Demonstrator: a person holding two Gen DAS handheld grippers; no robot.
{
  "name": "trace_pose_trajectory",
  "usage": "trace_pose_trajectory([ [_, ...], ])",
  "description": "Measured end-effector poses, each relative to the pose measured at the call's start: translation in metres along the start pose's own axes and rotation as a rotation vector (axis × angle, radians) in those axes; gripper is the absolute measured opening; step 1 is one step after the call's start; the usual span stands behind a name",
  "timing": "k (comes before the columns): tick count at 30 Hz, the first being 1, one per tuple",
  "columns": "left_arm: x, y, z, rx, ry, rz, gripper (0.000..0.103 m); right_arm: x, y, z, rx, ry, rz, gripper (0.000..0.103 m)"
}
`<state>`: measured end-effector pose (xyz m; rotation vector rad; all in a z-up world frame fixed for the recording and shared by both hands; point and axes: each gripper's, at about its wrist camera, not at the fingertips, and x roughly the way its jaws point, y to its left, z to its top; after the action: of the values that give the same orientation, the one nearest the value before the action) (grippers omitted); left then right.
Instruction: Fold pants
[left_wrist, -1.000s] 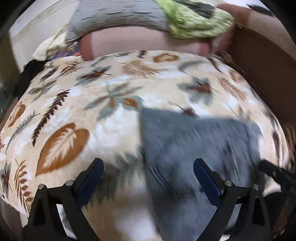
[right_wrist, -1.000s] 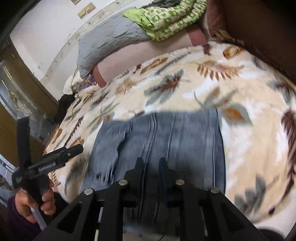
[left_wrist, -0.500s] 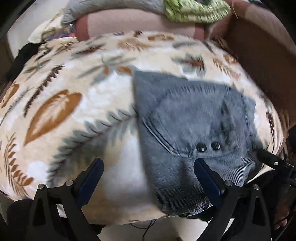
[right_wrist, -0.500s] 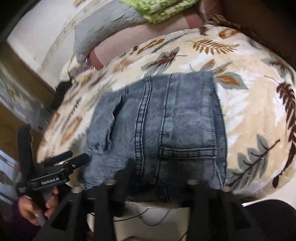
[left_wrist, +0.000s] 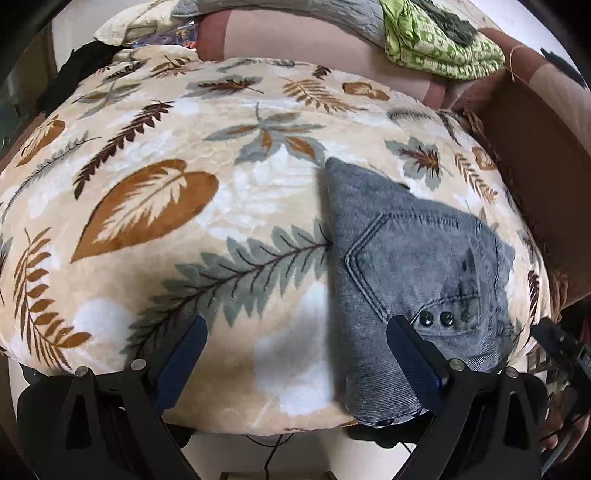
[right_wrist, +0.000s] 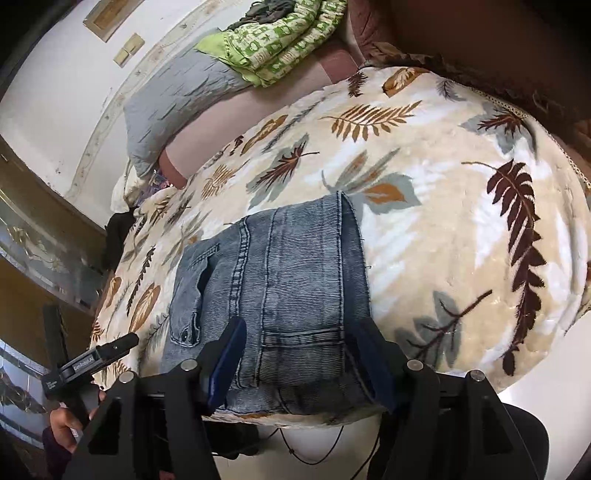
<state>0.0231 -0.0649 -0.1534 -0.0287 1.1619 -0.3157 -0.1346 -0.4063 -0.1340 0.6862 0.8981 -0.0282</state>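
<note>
The grey-blue denim pants (left_wrist: 417, 269) lie folded into a compact rectangle near the bed's front edge, on the leaf-print blanket (left_wrist: 184, 221). My left gripper (left_wrist: 295, 358) is open and empty, held over the blanket just left of the pants. In the right wrist view the pants (right_wrist: 280, 295) show a back pocket and seams. My right gripper (right_wrist: 299, 365) is open above their near edge, holding nothing. The left gripper (right_wrist: 99, 354) shows at the lower left there, in a hand.
A grey pillow (right_wrist: 177, 99) and a green patterned cloth (right_wrist: 280, 40) lie at the head of the bed. A brown headboard or sofa side (left_wrist: 535, 177) stands to the right. The bed's front edge drops to a white floor (left_wrist: 280, 454).
My right gripper went from shut to open and pulled back from the pants. Both grippers have drawn back toward the bed's front edge; the folded pants lie still.
</note>
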Motion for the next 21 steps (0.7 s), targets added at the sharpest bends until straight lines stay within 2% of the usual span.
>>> trace_pose_trajectory([
  [9,0.022,0.000,-0.007,-0.019,0.089,-0.014,0.098,0.020,-0.016,0.005,0.047,0.038,0.010,0.066],
  [14,0.030,-0.001,0.003,-0.045,0.124,-0.021,0.098,0.031,-0.024,0.017,0.067,0.037,0.047,0.068],
  [21,0.048,-0.011,0.021,-0.084,0.172,-0.033,0.098,0.042,-0.047,0.028,0.192,0.053,0.139,0.068],
])
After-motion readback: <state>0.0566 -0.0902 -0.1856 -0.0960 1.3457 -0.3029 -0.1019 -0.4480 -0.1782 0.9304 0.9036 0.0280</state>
